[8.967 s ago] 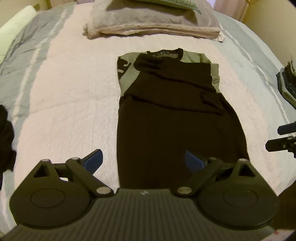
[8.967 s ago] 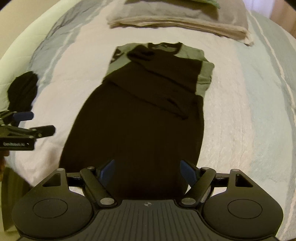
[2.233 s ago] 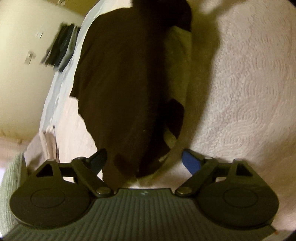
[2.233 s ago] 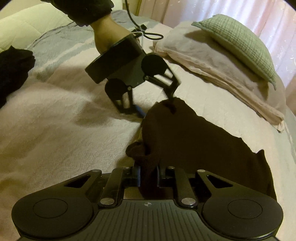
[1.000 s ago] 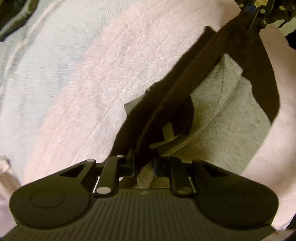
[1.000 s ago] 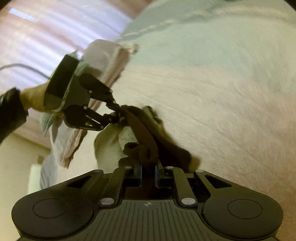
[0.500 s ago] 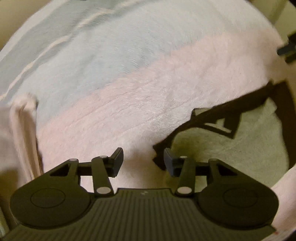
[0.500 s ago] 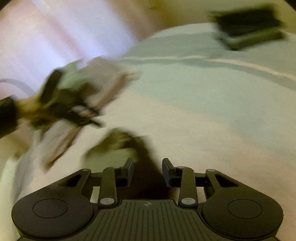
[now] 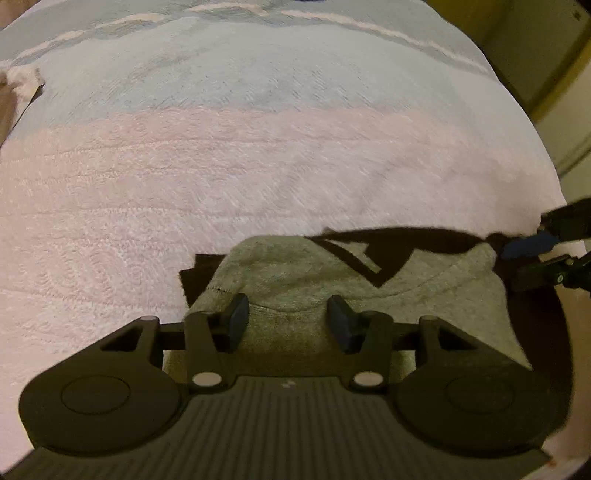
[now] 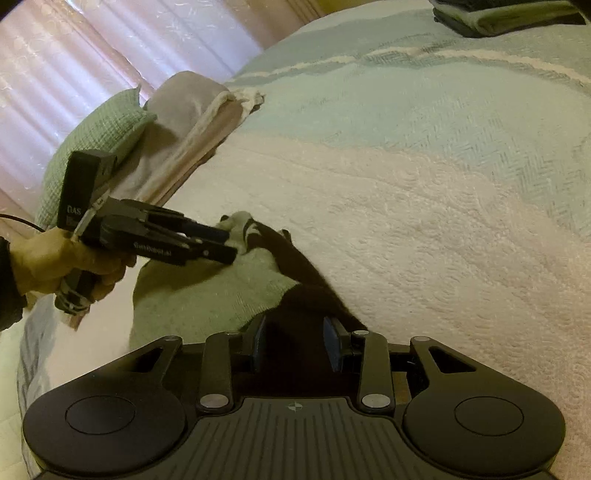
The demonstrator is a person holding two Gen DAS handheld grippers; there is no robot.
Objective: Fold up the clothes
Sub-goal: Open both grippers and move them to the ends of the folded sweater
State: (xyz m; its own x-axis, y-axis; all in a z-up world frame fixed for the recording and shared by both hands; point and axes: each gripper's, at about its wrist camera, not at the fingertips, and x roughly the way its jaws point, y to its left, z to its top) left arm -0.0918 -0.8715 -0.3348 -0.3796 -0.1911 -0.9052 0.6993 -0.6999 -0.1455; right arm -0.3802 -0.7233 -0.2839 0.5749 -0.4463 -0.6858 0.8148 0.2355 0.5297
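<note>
The garment, black with grey-green panels (image 9: 424, 295), lies folded and flat on the bedspread. My left gripper (image 9: 288, 321) is open just above its grey-green part, with nothing pinched between its fingers. In the right wrist view the same garment (image 10: 207, 291) shows a black edge running toward the camera. My right gripper (image 10: 295, 343) is open over that black edge. A hand holds the left gripper (image 10: 225, 247), whose tips are at the garment's far corner. The right gripper's tips (image 9: 535, 254) show at the garment's right end in the left wrist view.
The bedspread (image 9: 258, 166) is pink in the middle and pale blue toward the far side. A green checked pillow (image 10: 107, 136) and a grey pillow (image 10: 184, 110) lie at the head. A stack of folded clothes (image 10: 509, 14) sits near the bed's far edge.
A second ago both grippers were shut on the lifted garment. They have let go, and it now lies flat. My left gripper has shifted over the grey-green panel.
</note>
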